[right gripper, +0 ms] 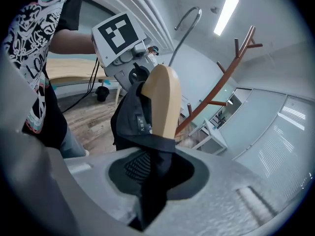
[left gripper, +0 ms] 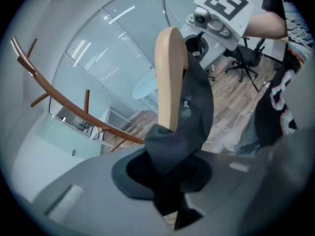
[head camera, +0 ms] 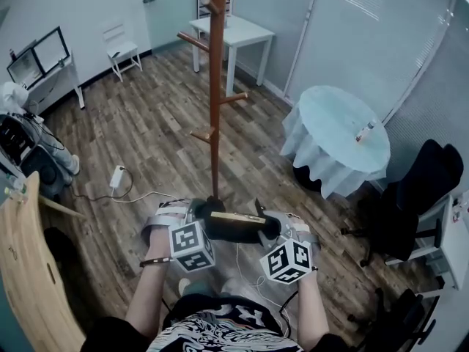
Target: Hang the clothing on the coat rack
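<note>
A wooden hanger (head camera: 236, 217) draped with dark clothing (head camera: 233, 230) lies level between my two grippers, low in the head view. My left gripper (head camera: 198, 222) is shut on its left end and my right gripper (head camera: 272, 229) on its right end. The brown coat rack (head camera: 215, 86) stands on the floor just beyond them, with pegs sticking out on both sides. In the left gripper view the hanger (left gripper: 170, 73) and cloth (left gripper: 197, 112) rise out of the closed jaws (left gripper: 172, 181). The right gripper view shows the hanger (right gripper: 162, 100), its metal hook (right gripper: 189, 21) and the cloth (right gripper: 129, 119) bunched in the jaws (right gripper: 152, 176).
A round table with a pale cloth (head camera: 322, 145) stands right of the rack, a black office chair (head camera: 418, 196) further right. A white table (head camera: 245, 29) and white chair (head camera: 121, 50) are behind. A power strip with cable (head camera: 117, 176) lies on the floor; a wooden board (head camera: 29, 270) leans at left.
</note>
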A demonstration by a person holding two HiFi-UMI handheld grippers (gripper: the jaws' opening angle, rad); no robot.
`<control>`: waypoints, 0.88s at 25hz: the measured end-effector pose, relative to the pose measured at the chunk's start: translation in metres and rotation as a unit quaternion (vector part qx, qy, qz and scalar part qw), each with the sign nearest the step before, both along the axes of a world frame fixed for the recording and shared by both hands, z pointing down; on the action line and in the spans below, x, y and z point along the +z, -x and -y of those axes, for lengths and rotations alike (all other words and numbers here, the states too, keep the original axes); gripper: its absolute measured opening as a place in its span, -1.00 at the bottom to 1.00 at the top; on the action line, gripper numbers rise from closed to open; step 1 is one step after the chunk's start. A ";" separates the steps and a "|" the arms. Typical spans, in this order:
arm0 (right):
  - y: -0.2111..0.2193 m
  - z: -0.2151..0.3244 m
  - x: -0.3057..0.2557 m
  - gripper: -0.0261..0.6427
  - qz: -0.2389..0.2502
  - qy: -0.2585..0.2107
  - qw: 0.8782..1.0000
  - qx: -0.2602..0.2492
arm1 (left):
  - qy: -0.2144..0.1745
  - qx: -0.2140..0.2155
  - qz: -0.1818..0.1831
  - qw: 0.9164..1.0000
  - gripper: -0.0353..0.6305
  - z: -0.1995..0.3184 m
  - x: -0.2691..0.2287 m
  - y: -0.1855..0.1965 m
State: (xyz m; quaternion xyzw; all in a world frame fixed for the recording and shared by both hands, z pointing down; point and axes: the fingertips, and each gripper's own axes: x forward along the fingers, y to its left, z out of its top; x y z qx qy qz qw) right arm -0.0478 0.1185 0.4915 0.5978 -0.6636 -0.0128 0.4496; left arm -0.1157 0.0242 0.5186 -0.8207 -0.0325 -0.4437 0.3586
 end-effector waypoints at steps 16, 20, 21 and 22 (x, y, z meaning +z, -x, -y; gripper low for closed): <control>-0.084 0.074 0.001 -0.72 -0.002 0.015 1.000 -0.027 | 0.020 -0.009 0.013 1.000 -0.70 0.067 0.003 -0.078; -0.100 0.098 0.000 -0.72 0.005 0.019 0.999 -0.037 | 0.024 -0.014 0.020 0.999 -0.71 0.089 0.001 -0.092; -0.104 0.105 0.000 -0.72 0.005 0.019 0.999 -0.039 | 0.027 -0.015 0.022 0.999 -0.71 0.094 0.002 -0.094; -0.108 0.112 0.000 -0.72 0.005 0.020 0.999 -0.041 | 0.029 -0.016 0.025 0.999 -0.71 0.100 0.002 -0.098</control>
